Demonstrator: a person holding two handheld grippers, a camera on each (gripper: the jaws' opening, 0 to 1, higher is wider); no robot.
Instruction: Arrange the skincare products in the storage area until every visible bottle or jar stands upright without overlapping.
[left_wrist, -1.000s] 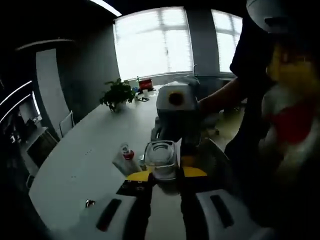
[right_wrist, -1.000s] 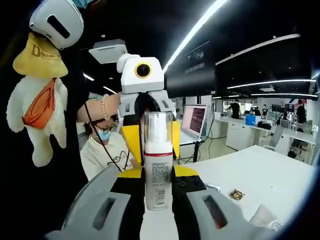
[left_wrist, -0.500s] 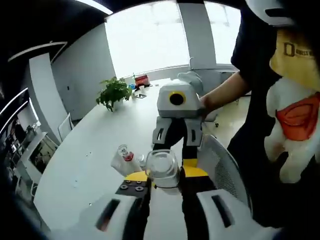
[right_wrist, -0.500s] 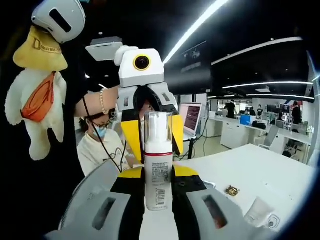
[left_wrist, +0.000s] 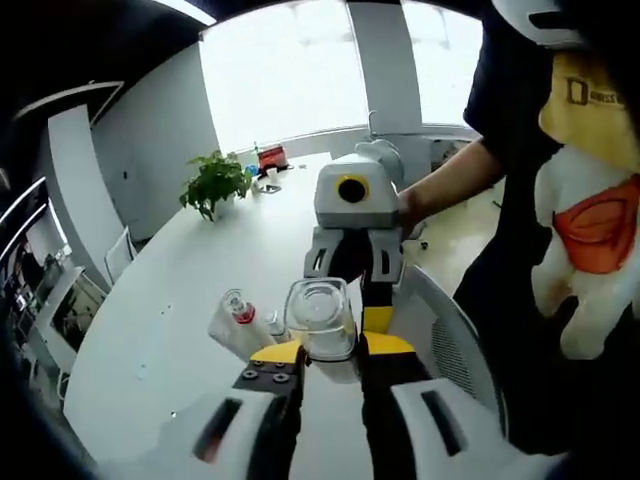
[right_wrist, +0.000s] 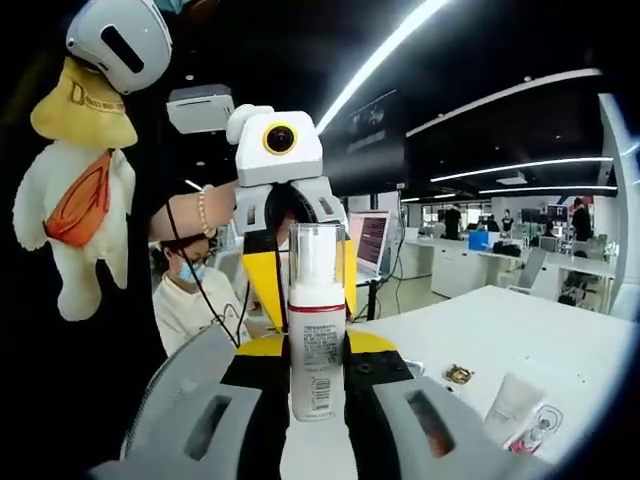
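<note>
Pump bottle (right_wrist: 316, 330) upright in right gripper (right_wrist: 316, 352) jaws, clear cap toward left gripper (left_wrist: 330, 350) jaws

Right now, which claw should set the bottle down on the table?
Right, probably. The right claw grips the bottle by its body, upright. The left claw only pinches the clear cap, which might pull off. The table lies just beyond.

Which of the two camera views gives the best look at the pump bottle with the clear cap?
The right gripper view: the pump bottle stands upright between the right gripper jaws, side-on, its red band and printed label showing. The left gripper view shows it end-on, mostly the clear cap, so its body is hidden.
</note>
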